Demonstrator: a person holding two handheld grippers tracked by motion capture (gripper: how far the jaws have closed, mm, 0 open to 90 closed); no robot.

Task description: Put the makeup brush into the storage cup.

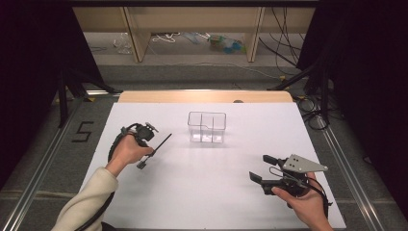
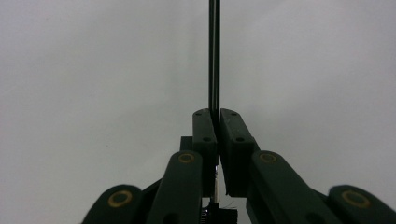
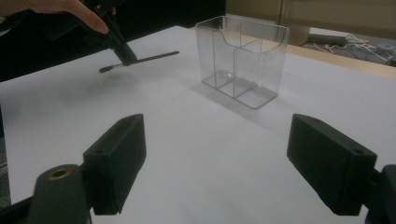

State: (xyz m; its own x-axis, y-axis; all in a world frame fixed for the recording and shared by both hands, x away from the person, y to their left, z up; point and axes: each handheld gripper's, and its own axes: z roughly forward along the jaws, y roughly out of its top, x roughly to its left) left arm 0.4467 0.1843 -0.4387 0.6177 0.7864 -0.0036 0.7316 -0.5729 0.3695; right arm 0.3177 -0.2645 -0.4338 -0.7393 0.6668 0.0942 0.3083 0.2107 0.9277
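On the left half of the white table sheet [image 1: 202, 192], the left gripper [image 1: 153, 151] is clamped tight on a thin dark brush [image 1: 156, 150], gripping it near its lower end; the shaft runs up and away toward the clear divided holder [image 1: 207, 127], and in the right gripper view it hangs clear of the sheet, roughly level. The holder stands upright near the middle of the sheet, toward the far side, well apart from the brush tip. The right gripper [image 1: 260, 168] rests at the near right with its jaws spread wide and nothing between them. Judgement: the step in hand is carrying the brush to the holder. To do it well, raise the brush above the rim, tilt it toward upright, centre the lower end over one compartment, then lower it before releasing. The free gripper could steady the light holder against tipping.
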